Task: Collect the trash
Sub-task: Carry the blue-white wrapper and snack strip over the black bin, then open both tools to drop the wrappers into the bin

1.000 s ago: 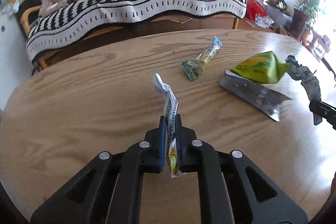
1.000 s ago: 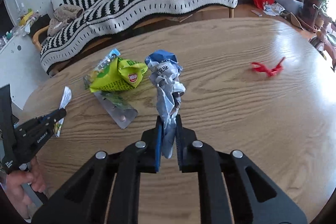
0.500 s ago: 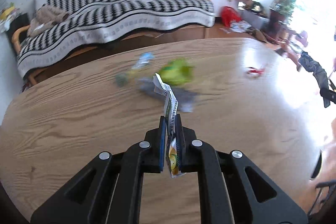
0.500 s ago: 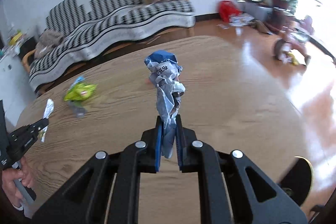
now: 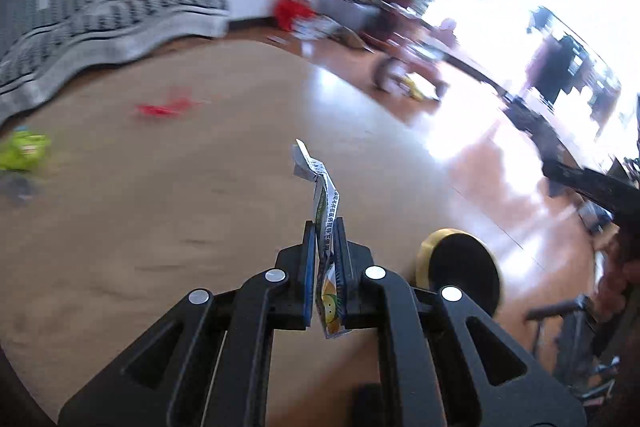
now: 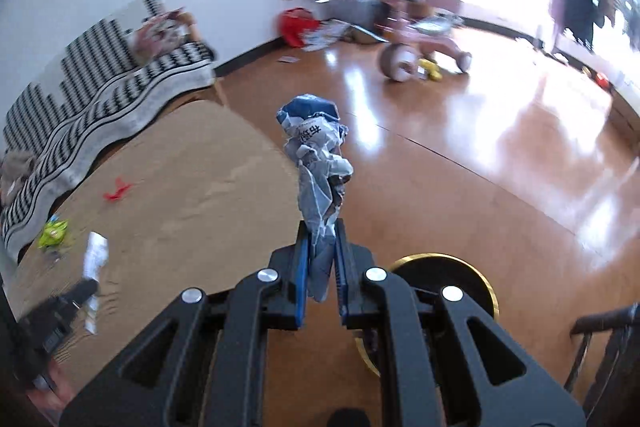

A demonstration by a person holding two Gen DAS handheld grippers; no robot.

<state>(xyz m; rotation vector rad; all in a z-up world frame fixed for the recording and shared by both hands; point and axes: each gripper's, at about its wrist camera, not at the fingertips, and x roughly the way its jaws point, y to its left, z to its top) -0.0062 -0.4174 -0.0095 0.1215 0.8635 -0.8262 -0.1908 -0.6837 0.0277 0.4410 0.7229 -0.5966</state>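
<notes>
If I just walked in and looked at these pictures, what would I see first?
Right up front, the right gripper is shut on a crumpled blue and white wrapper sticking up, and the left gripper pinches a thin printed wrapper. Below and to the right sits a round black bin with a gold rim on the shiny floor. A red scrap and a green bag lie on the wooden table.
</notes>
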